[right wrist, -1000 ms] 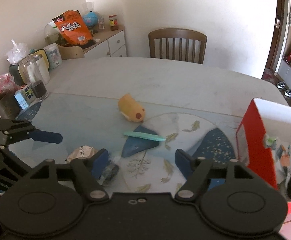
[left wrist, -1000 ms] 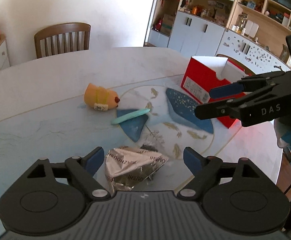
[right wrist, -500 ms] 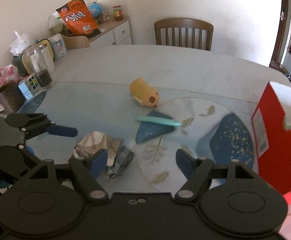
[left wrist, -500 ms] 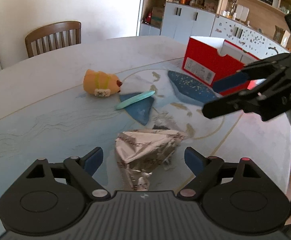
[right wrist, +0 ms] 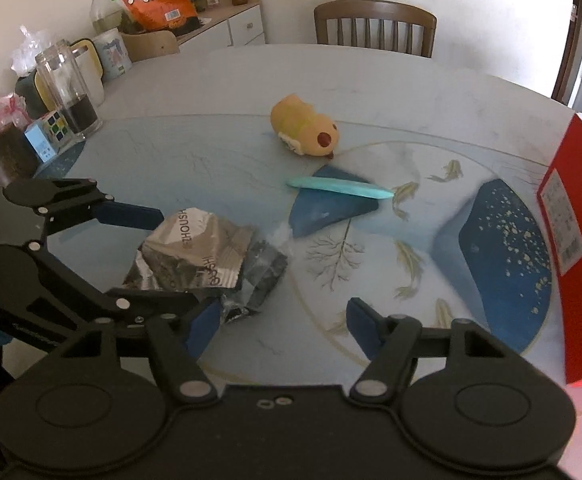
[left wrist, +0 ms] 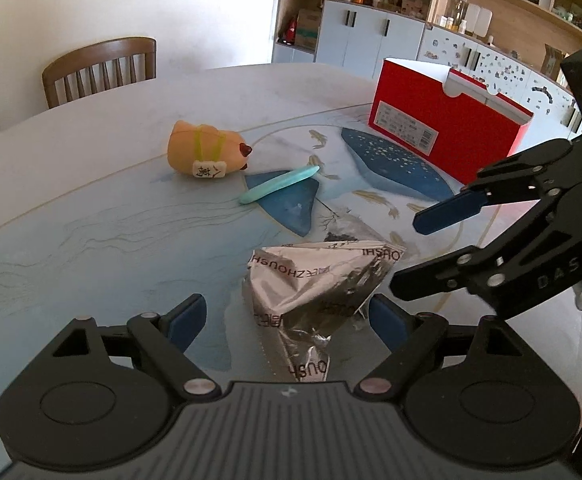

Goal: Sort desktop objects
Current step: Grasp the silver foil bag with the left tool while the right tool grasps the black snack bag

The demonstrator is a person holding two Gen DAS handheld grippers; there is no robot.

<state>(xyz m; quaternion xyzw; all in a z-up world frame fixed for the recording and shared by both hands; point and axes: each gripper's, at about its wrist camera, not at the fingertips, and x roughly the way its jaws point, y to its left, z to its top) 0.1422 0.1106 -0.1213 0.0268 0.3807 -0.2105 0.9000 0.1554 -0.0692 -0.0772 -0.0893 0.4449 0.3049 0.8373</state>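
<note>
A crumpled silver foil wrapper (left wrist: pixel 315 280) lies on the table near the front edge. My left gripper (left wrist: pixel 287 320) is open, low over the wrapper, which sits between its blue pads without being pressed. My right gripper (right wrist: pixel 282 322) is open with its jaws closing; only bare table lies between them, and the wrapper (right wrist: pixel 195 248) is just left of its left finger. Each gripper shows in the other's view: the right (left wrist: pixel 427 248), the left (right wrist: pixel 159 256). Farther back lie an orange plush toy (left wrist: pixel 207 154) (right wrist: pixel 305 130) and a teal stick (left wrist: pixel 279 184) (right wrist: pixel 339 188).
An open red box (left wrist: pixel 447 136) (right wrist: pixel 571 240) stands at the right. A glass jar (right wrist: pixel 71 92), a puzzle cube (right wrist: pixel 49 138) and bags crowd the left edge. A wooden chair (right wrist: pixel 375 26) sits behind the table (left wrist: pixel 91 208); cabinets (left wrist: pixel 371 36) line the far wall.
Both grippers have sunk toward the table and closed in on the foil wrapper, which now looks larger. The right gripper's jaws have narrowed a little.
</note>
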